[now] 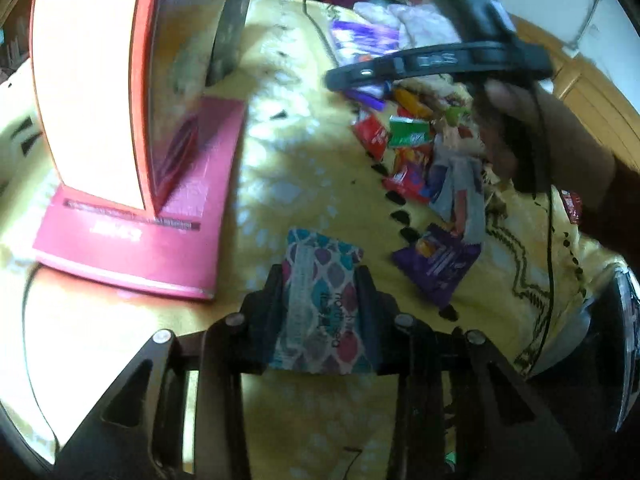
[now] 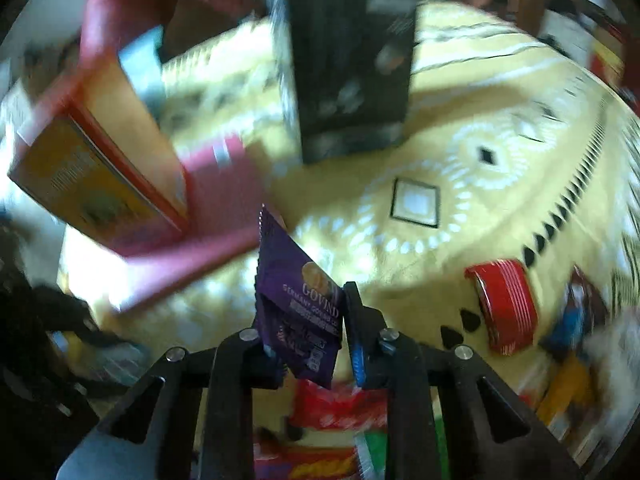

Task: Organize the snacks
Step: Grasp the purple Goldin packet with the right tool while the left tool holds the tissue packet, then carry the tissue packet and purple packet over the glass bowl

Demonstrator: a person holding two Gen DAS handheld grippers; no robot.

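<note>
Both grippers [image 1: 320, 284] [image 2: 304, 312] apparently clamp 2 snack packets [image 1: 320, 308] [image 2: 298, 308].

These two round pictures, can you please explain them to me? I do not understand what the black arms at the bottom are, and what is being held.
A person holds one two-finger gripper in each hand; each carries a fisheye camera looking along its fingers. The left camera shows the left gripper shut on a patterned teal and pink packet. The right camera shows the right gripper shut on a purple packet. Underneath is a yellow patterned cloth with a pile of mixed snacks, an open red box and a dark upright box.
</note>
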